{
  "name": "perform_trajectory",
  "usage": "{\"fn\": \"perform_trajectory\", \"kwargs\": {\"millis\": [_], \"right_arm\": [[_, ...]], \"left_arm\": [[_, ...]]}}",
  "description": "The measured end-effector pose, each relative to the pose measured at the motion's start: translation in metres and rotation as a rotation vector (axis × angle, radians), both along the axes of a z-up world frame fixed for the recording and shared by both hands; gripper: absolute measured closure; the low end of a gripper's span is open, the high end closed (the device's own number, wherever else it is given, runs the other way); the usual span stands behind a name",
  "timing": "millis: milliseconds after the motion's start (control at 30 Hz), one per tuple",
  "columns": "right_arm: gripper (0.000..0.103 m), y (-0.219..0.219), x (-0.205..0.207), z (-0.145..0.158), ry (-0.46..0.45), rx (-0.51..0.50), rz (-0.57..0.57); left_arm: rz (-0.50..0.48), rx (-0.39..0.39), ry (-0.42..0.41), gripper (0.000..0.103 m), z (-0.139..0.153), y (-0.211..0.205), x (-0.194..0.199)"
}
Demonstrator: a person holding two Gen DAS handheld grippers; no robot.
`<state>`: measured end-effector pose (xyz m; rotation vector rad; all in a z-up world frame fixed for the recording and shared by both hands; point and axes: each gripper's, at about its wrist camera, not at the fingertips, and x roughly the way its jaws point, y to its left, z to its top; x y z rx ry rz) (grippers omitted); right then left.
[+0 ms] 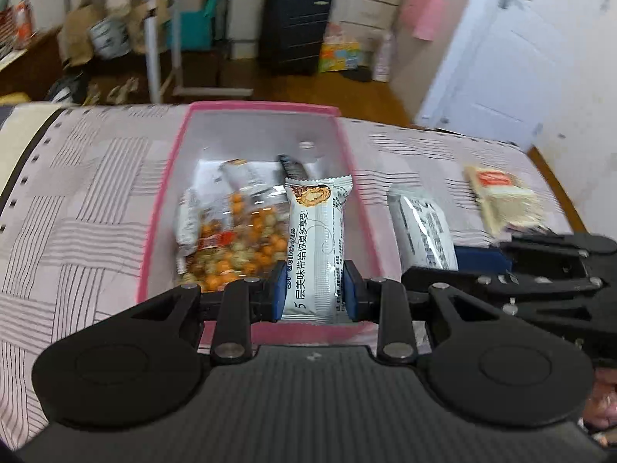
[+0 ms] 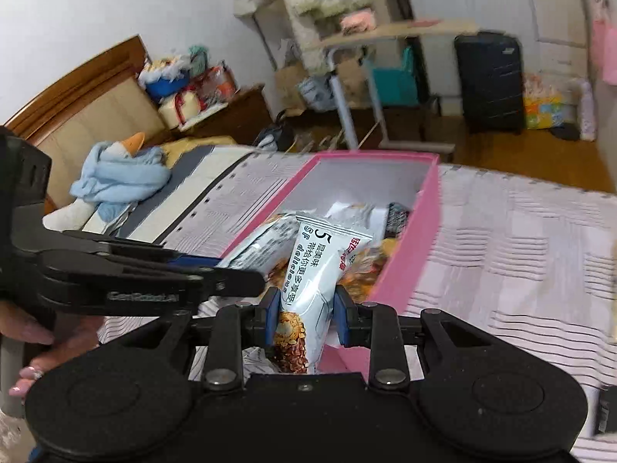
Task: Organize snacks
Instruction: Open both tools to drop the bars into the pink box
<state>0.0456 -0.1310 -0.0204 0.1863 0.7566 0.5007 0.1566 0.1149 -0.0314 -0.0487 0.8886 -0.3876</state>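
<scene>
A pink box [image 1: 166,200] lies on the striped bed and holds a clear bag of orange and white snack balls [image 1: 239,243] and other packets. My left gripper [image 1: 312,293] is shut on a white snack bar [image 1: 314,239], held over the box's near end. My right gripper [image 2: 304,318] is shut on another white snack bar [image 2: 308,281] beside the box's near right corner [image 2: 416,239]. In the left wrist view the right gripper [image 1: 478,256] and its bar [image 1: 422,227] show just right of the box. In the right wrist view the left gripper [image 2: 200,266] shows at left with its bar [image 2: 258,249].
A tan cracker packet [image 1: 501,196] lies on the bed right of the box. A light blue plush goose [image 2: 119,177] lies near the headboard. Beyond the bed stand a rolling side table [image 1: 185,31], a dark suitcase [image 1: 295,25] and a white door [image 1: 513,58].
</scene>
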Motion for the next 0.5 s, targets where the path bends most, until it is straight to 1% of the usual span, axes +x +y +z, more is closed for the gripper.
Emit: {"fn": "perform_trajectory", "kwargs": {"millis": [33, 100, 267, 367, 500], "right_arm": [[0.07, 0.005, 0.008, -0.005, 0.016, -0.003, -0.012], [0.07, 0.018, 0.022, -0.01, 0.023, -0.027, 0.001], [0.07, 0.043, 0.047, -0.022, 0.019, -0.106, 0.017], [0.069, 0.053, 0.055, -0.031, 0.017, -0.142, 0.023], [0.067, 0.053, 0.064, -0.041, 0.031, -0.119, 0.0]], "left_arm": [[0.015, 0.012, -0.003, 0.075, -0.006, 0.002, 0.005], [0.061, 0.03, 0.012, 0.075, -0.016, 0.008, 0.02], [0.096, -0.014, 0.072, 0.075, -0.037, 0.024, 0.046], [0.125, 0.009, 0.109, 0.075, -0.05, 0.026, 0.053], [0.152, -0.023, 0.167, 0.074, -0.061, 0.033, 0.062]]}}
